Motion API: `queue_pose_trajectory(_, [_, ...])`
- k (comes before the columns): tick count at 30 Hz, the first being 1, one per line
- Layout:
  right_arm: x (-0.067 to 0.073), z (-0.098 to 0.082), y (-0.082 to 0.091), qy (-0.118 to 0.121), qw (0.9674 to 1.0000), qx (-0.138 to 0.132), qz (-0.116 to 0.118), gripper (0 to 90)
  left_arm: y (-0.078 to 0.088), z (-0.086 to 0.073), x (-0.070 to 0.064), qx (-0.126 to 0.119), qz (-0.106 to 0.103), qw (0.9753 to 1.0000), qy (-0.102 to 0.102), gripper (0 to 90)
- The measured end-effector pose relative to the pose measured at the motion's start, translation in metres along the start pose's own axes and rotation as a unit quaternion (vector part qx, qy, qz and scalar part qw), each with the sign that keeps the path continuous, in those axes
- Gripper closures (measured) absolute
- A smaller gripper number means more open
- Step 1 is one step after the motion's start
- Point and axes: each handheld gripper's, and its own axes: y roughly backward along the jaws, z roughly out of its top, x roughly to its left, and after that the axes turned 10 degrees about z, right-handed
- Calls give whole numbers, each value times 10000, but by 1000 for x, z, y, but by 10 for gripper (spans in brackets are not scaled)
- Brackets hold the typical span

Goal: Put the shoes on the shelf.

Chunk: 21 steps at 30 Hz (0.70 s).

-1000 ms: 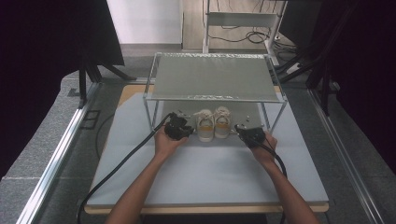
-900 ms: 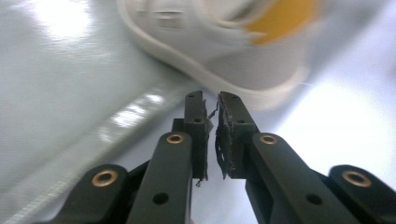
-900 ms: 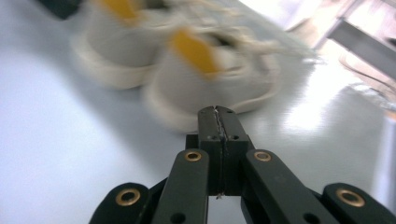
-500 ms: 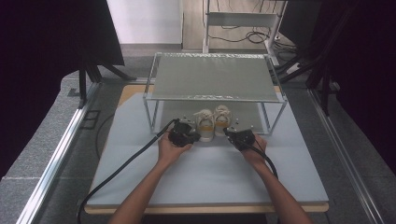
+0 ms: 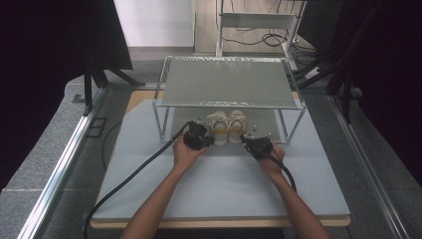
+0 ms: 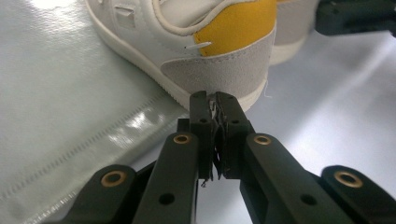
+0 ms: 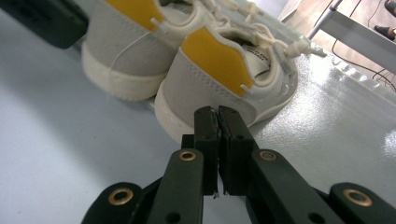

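Note:
A pair of cream sneakers with yellow heel tabs stands under a metal rack, the left shoe beside the right shoe. My left gripper is shut and empty, its tips just behind the left shoe's heel. My right gripper points at the right shoe's heel. Its jaws have eased apart a trace but still stand together with nothing between them. The left shoe lies beyond it. I cannot tell whether either gripper touches a sole.
The wire rack spans the shoes, with its legs on either side. A grey mat covers the table toward the front edge. A black cable trails off to the left from the left gripper.
Both hands have moved inward toward the shoes: the left gripper to the right, the right gripper to the left and slightly down. The shoes have not moved.

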Motion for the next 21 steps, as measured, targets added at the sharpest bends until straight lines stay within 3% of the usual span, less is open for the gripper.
queue_pose_trajectory(3, [-1, 1, -1, -7, 10000, 8, -4, 867, -3, 4, 4, 10, 84, 9997, -222, 861])
queue_pose_trajectory(4, [-1, 1, -2, -22, 10000, 10, 14, 867, -5, 5, 3, 3, 85, 10000, -31, 862])
queue_pose_trajectory(6, [-4, 2, -3, -59, 10000, 41, 29, 867, -7, 6, 6, -26, 54, 10000, -79, 861])
queue_pose_trajectory(7, [-5, 3, -3, -54, 10000, 31, 29, 867, -8, 6, 6, 4, 5, 9999, 141, 860])
queue_pose_trajectory(15, [-10, 2, -9, -216, 9998, -18, 39, 868, -9, 7, 5, -4, 32, 9999, 96, 860])
queue_pose_trajectory(16, [-10, 2, -8, -188, 9998, 2, 16, 864, -10, 7, 4, -3, 31, 10000, 95, 860])
queue_pose_trajectory(17, [-10, 3, -8, -192, 9998, 4, 11, 853, -10, 9, 6, -3, 36, 10000, -48, 860])
queue_pose_trajectory(18, [-10, 3, -8, -183, 9998, 21, 15, 844, -10, 9, 4, 36, 37, 10000, 55, 860])
queue_pose_trajectory(21, [-8, 3, -8, -142, 9999, 66, 17, 832, -10, 9, 3, 29, 61, 10000, -2, 854])
